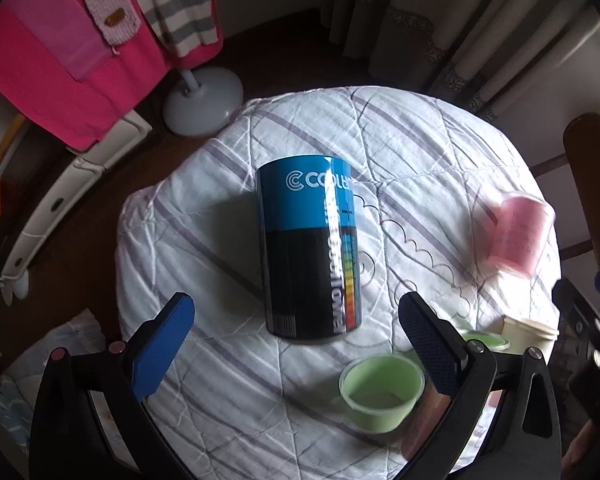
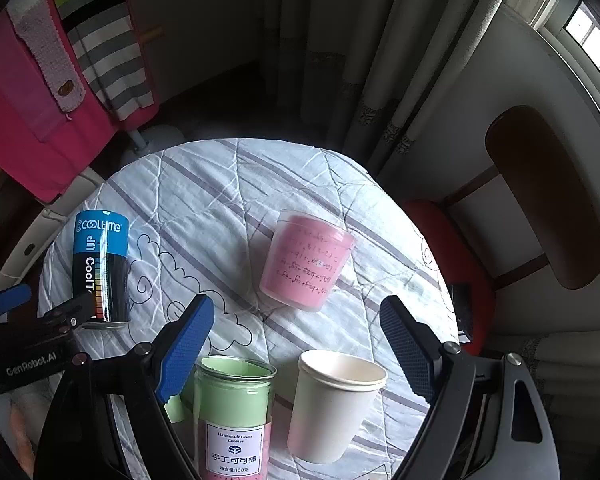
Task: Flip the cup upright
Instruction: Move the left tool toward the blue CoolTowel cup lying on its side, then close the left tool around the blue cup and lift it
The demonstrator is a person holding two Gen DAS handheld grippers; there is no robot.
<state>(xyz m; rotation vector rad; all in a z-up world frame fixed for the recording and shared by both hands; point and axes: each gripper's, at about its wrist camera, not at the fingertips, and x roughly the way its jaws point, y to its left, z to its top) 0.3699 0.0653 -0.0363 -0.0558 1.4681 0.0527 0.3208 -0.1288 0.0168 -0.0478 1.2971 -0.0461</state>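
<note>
- The left gripper (image 1: 296, 344) is hovering above the round table (image 1: 440, 148) with its blue-padded fingers (image 1: 164, 348) spread wide, gripping nothing — the blue-and-black can (image 1: 310, 248) is standing upright just beyond them.
- The right gripper (image 2: 296, 344) is likewise hanging wide apart and empty, looking down from the near side of the table.
- The pink cup (image 2: 304, 260) — translucent plastic with dark handwriting on its side — is sitting upside down on the quilt beyond the right gripper's fingers, slightly tilted in that view, with its wider rim down; in the left wrist view it is showing blurred at the far right.
- The white paper cup (image 2: 332, 404) is standing upright, mouth open, near the right finger.
- The green-lidded cookie jar (image 2: 234, 412), clear with a printed label, is standing just beside the paper cup, on its left.
- A small pale green cup (image 1: 382, 394) is sitting open-side up near the left gripper's right finger.
- The quilted cloth (image 2: 228, 184), white with grey stripes and stitched cloud outlines, is covering the table in soft wrinkles.
- A wooden chair (image 2: 548, 196) is standing at the right.
</note>
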